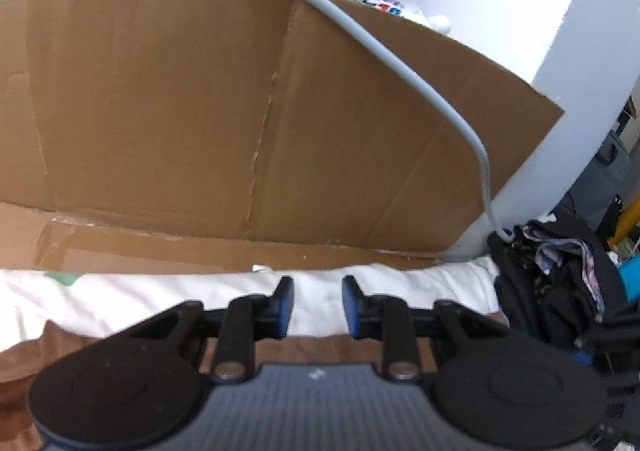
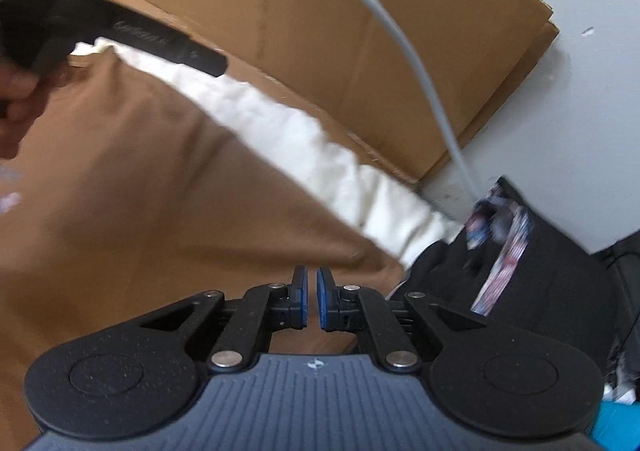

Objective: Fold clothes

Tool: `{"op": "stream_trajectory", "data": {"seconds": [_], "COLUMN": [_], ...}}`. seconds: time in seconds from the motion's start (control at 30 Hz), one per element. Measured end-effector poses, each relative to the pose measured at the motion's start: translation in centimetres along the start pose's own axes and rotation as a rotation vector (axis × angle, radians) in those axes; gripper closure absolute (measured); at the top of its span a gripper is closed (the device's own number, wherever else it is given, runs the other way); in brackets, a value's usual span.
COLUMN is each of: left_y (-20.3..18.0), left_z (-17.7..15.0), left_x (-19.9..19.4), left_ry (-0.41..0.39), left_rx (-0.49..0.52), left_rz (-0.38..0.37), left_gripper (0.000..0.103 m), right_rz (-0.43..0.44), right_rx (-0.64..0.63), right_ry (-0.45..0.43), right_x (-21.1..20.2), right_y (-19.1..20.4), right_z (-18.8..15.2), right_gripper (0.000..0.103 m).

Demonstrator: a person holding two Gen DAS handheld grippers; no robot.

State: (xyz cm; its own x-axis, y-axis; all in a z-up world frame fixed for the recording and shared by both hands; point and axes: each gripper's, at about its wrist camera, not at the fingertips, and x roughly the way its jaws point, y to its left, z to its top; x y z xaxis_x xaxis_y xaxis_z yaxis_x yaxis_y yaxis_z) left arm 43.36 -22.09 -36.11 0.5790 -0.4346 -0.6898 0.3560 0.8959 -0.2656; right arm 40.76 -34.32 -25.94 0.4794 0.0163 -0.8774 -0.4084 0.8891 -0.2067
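A brown garment lies spread flat over a white sheet. My right gripper hangs above the garment's right edge, its blue pads a narrow slit apart with nothing between them. In the left wrist view my left gripper is open over the white sheet, also holding nothing, and the brown garment shows just below its fingers. The right wrist view shows a hand at the top left holding the left tool's black body over the garment's far edge.
A large cardboard sheet stands upright behind the bedding, with a grey cable drooping across it. A pile of dark and patterned clothes lies to the right, next to a white wall corner.
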Motion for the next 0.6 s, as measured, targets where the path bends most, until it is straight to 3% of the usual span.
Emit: {"op": "stream_trajectory", "data": {"seconds": [0.1,0.3,0.6], "left_y": [-0.1,-0.1,-0.5], "left_z": [-0.7,-2.5,-3.0], "left_x": [0.2,2.1,4.7], "left_ry": [0.034,0.120,0.156], "left_rx": [0.021,0.043,0.093], "left_rz": [0.005,0.015,0.044], "left_gripper": [0.076,0.077,0.077], "right_rz": [0.010,-0.003,-0.147], "right_rx": [-0.004,-0.058,-0.166], "right_ry": [-0.013,0.076,0.106], "right_x": [0.1,0.9,1.7], "right_y": [1.4,4.7,5.6], "right_z": [-1.4,-4.6,-8.0], "right_gripper": [0.077,0.077,0.079]}}
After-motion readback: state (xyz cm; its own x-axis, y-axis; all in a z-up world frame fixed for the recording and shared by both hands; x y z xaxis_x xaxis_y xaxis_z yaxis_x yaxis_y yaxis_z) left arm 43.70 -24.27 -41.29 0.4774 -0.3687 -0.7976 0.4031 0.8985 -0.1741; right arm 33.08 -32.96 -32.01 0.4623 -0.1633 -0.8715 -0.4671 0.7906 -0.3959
